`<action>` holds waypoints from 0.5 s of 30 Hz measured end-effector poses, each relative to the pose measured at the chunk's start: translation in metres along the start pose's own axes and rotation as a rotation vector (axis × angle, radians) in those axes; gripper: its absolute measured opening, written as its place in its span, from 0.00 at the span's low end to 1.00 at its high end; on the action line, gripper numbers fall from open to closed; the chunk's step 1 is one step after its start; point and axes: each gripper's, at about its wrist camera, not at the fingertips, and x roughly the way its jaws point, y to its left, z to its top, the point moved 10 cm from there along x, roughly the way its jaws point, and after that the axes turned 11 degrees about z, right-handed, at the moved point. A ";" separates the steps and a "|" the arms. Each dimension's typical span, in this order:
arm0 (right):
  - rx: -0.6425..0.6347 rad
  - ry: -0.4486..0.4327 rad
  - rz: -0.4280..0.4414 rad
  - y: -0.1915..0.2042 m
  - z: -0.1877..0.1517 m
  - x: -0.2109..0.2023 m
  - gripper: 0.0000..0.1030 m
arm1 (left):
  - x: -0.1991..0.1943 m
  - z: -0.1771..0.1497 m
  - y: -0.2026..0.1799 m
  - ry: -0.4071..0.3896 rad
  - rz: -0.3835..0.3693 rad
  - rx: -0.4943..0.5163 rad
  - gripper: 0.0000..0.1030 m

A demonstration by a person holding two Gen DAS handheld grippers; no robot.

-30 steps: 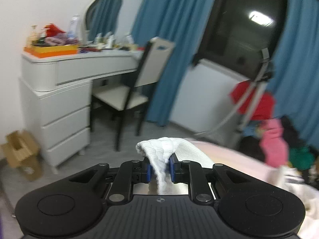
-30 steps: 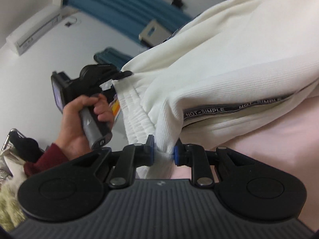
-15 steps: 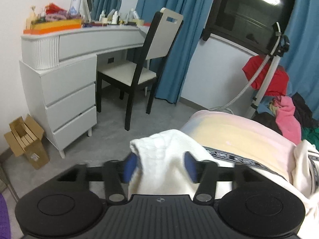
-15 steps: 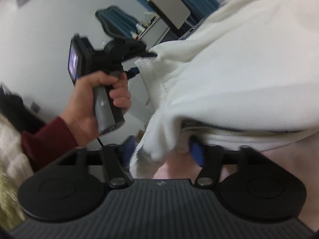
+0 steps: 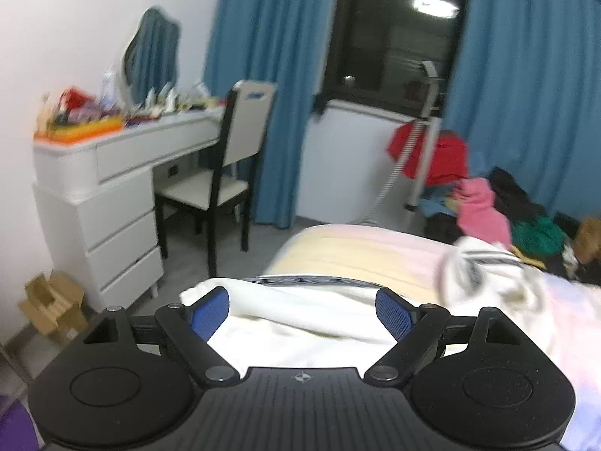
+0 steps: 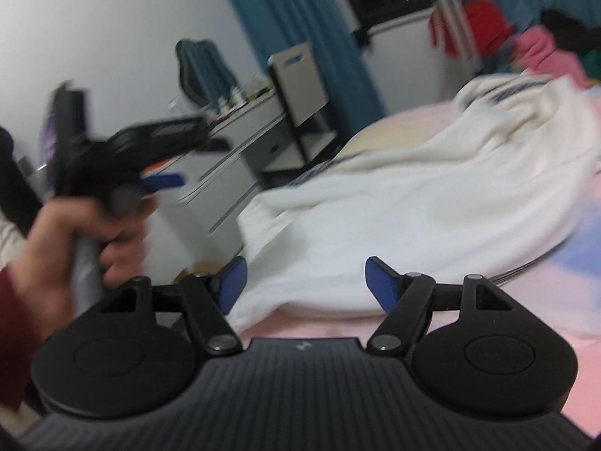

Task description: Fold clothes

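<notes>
- The left gripper [image 5: 301, 310] has its jaws spread wide, the blue pads [image 5: 209, 312] well apart and clasping nothing; the white garment [image 5: 300, 327] lies below and between them, though whether the pads touch the cloth I cannot tell.
- The right gripper [image 6: 303, 285] is likewise splayed wide and empty; its blue pads [image 6: 379, 282] stand either side of the near edge of the white garment [image 6: 413, 203]; contact with the fabric cannot be judged through the blur.
- The garment is spread in loose rumples across the pale pink and yellow bed [image 5: 360, 240]; a dark printed band [image 5: 300, 281] runs along one edge, and a bunched part with dark stripes [image 5: 477, 263] sits toward the far right of the bed.
- In the right wrist view the person's left hand [image 6: 82, 240], in a dark red sleeve, grips the handle of the other gripper, which is up at the left, off the bed; one blue pad [image 6: 161, 181] shows, all of it smeared by motion.
- Beyond the bed stand a white dressing table [image 5: 112, 188] with drawers and a cluttered top, a dark-framed chair [image 5: 221, 173] tucked beside it, blue curtains [image 5: 270, 75] flanking a dark window [image 5: 398, 26], and a heap of coloured clothes [image 5: 499, 206] by a stand at the right; a cardboard box [image 5: 49, 308] rests on the floor near the table.
</notes>
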 end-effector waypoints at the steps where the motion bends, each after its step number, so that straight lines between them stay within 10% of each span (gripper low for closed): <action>1: -0.017 -0.013 -0.019 -0.004 0.005 -0.011 0.71 | -0.016 -0.004 -0.009 -0.007 -0.012 0.005 0.84; 15: -0.142 -0.165 -0.260 -0.075 0.030 -0.135 0.70 | -0.141 -0.065 -0.137 -0.093 -0.123 0.105 0.85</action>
